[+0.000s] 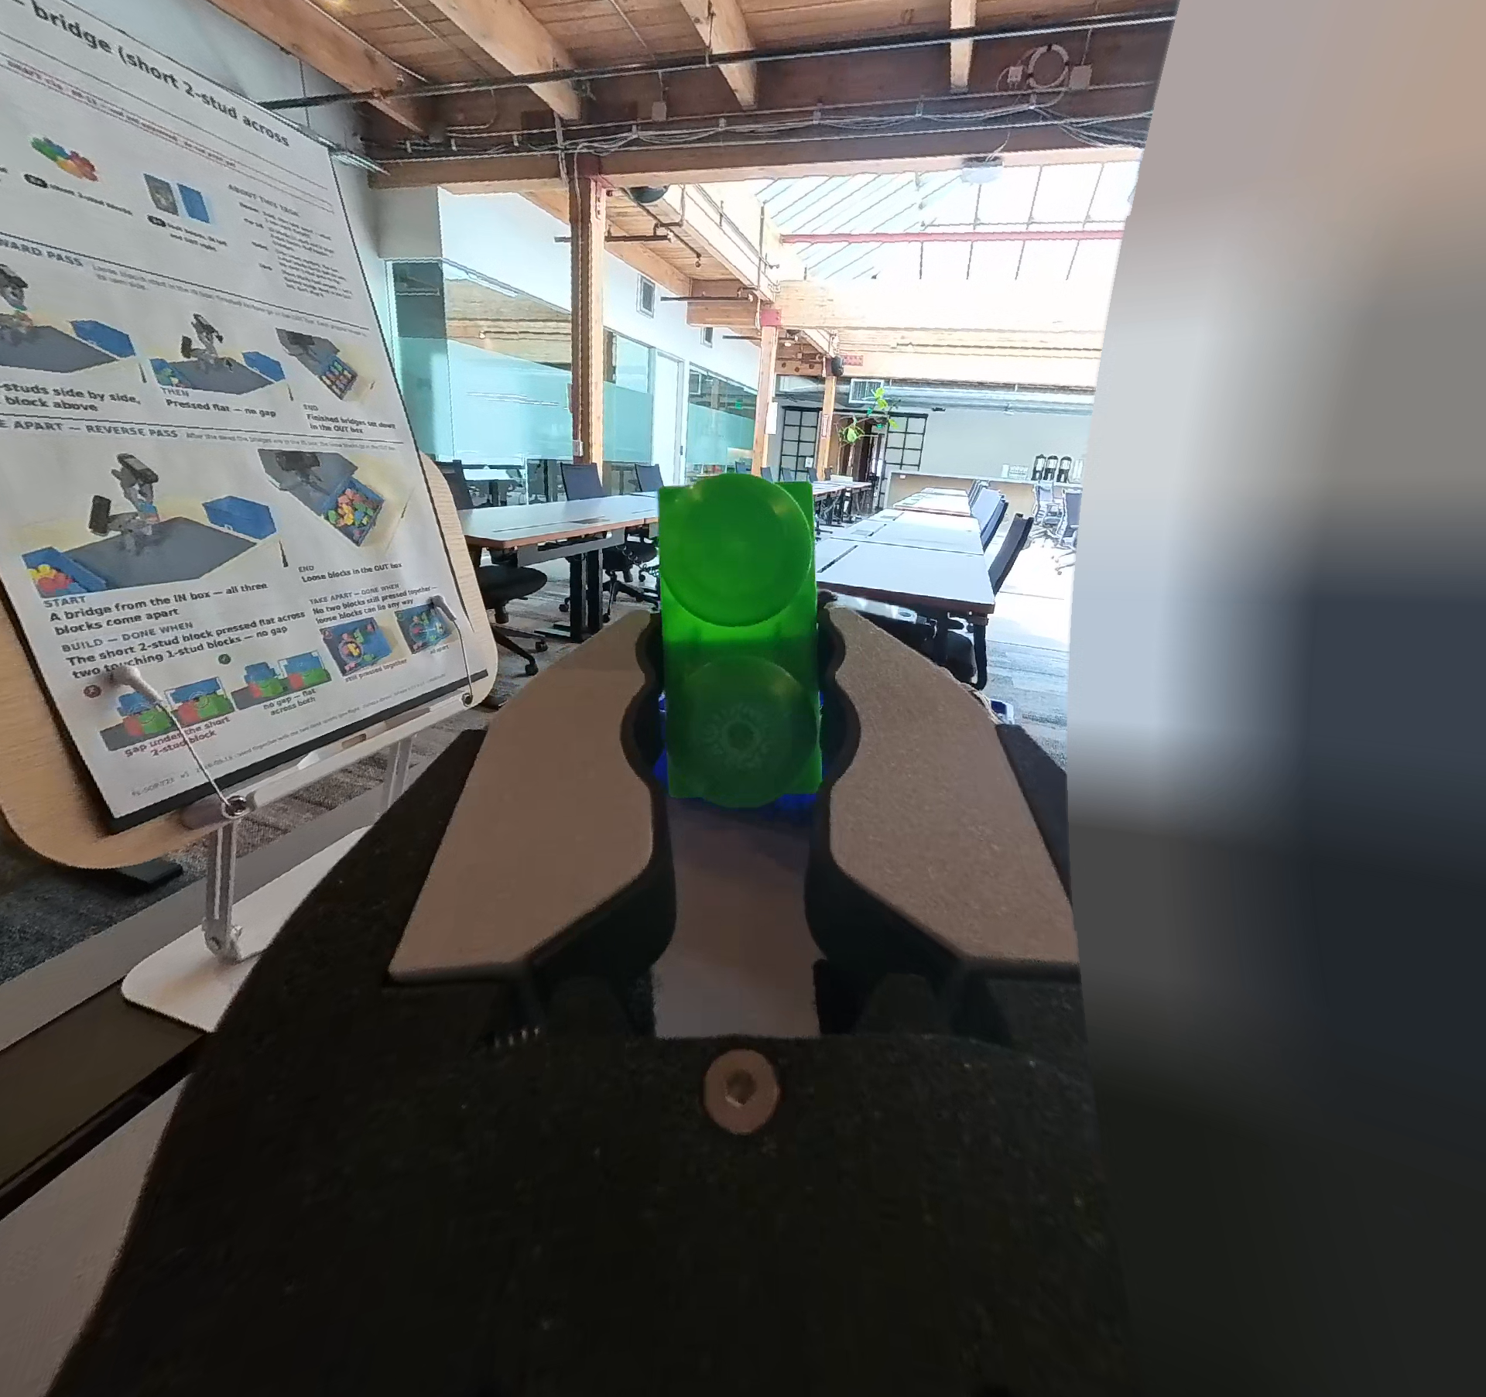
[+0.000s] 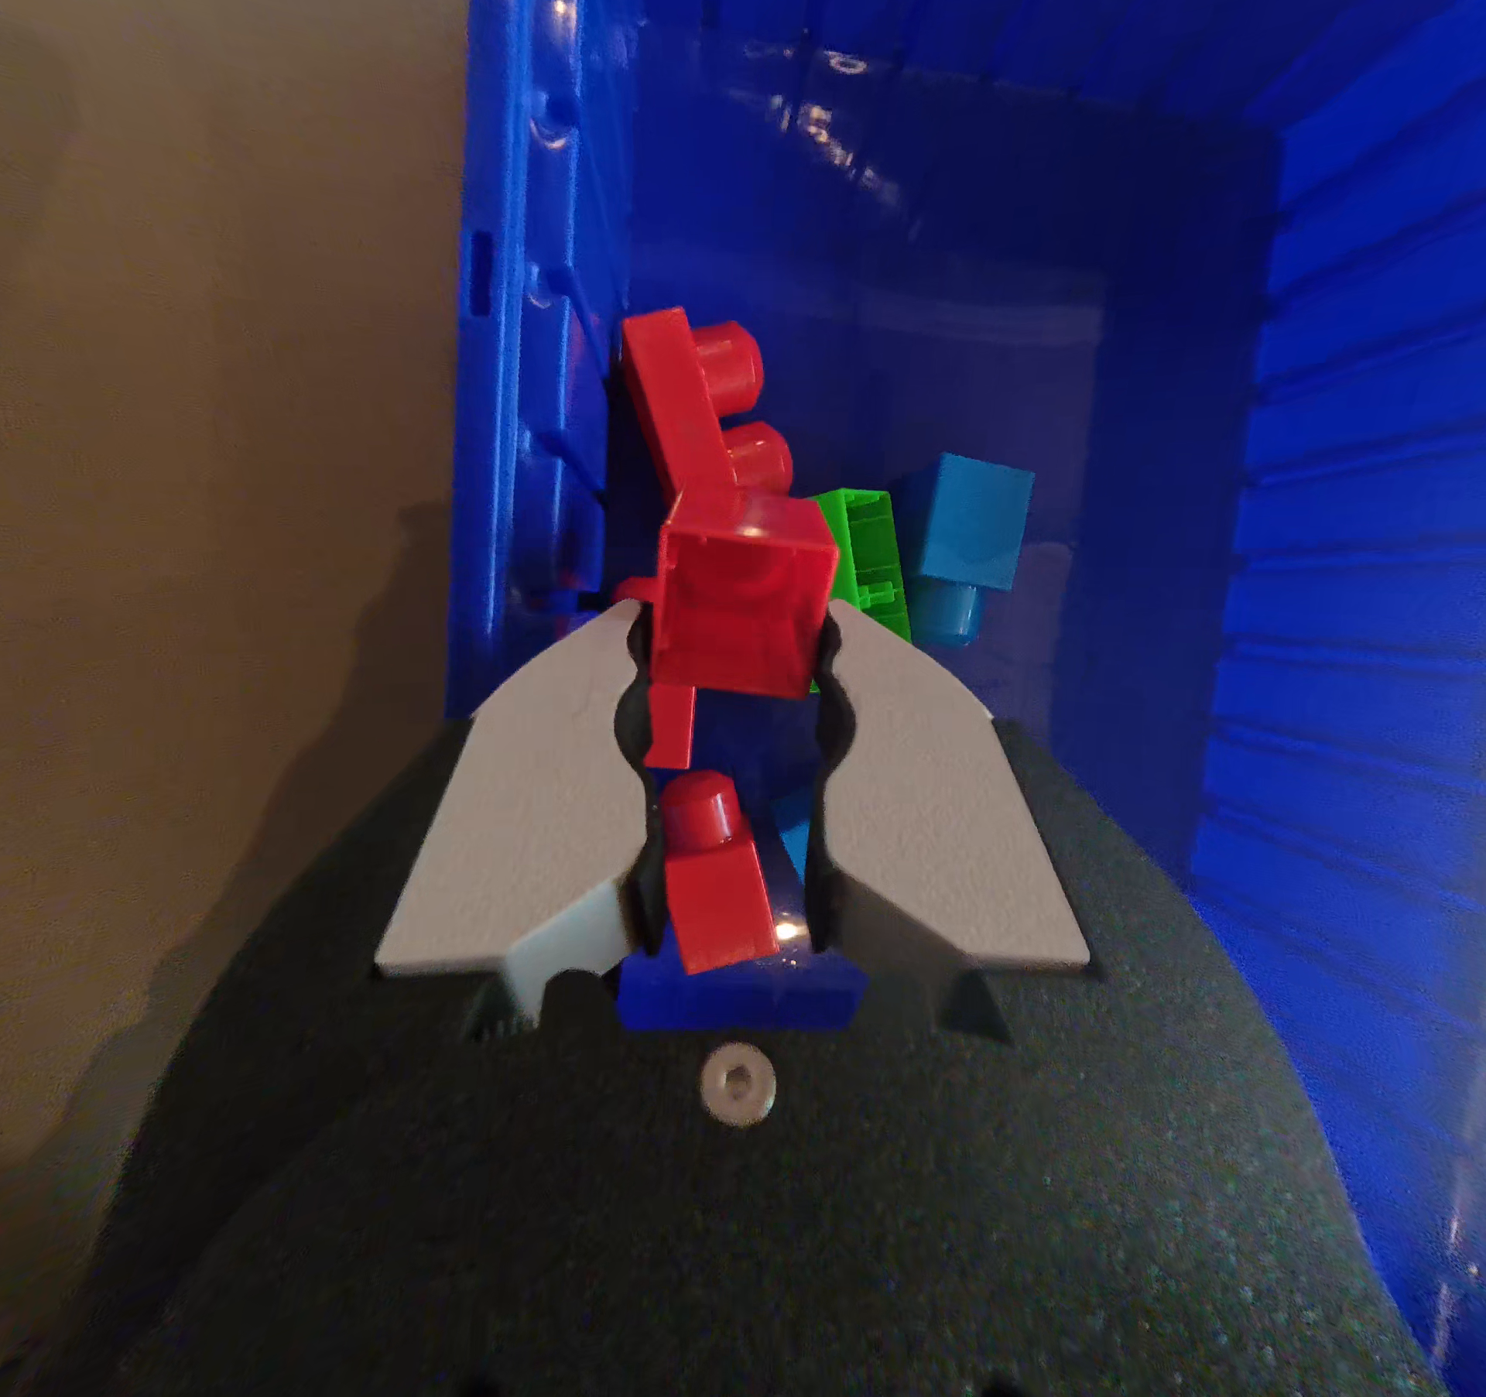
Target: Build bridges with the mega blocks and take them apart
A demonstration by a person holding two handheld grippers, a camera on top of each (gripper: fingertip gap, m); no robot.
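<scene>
In the left wrist view my left gripper (image 1: 740, 635) is shut on a green two-stud block (image 1: 736, 635), studs facing the camera, held up in the air. A bit of blue block (image 1: 784, 805) shows under it. In the right wrist view my right gripper (image 2: 736, 627) is shut on a red block (image 2: 744, 602), hollow underside facing the camera, inside a blue bin (image 2: 1327, 474). A longer red block (image 2: 691, 409) stands behind it against the bin's left wall. A green block (image 2: 872, 562) and a light blue block (image 2: 961, 530) lie beyond. Another small red block (image 2: 712, 876) lies between the fingers.
An instruction sheet on a wooden stand (image 1: 201, 434) is at the left of the left wrist view. A blurred patch covers that view's right side. Office desks and chairs (image 1: 909, 554) stretch into the distance. A tan surface (image 2: 225, 393) lies left of the bin. About 55 centimetres separates my left fingertips from my right.
</scene>
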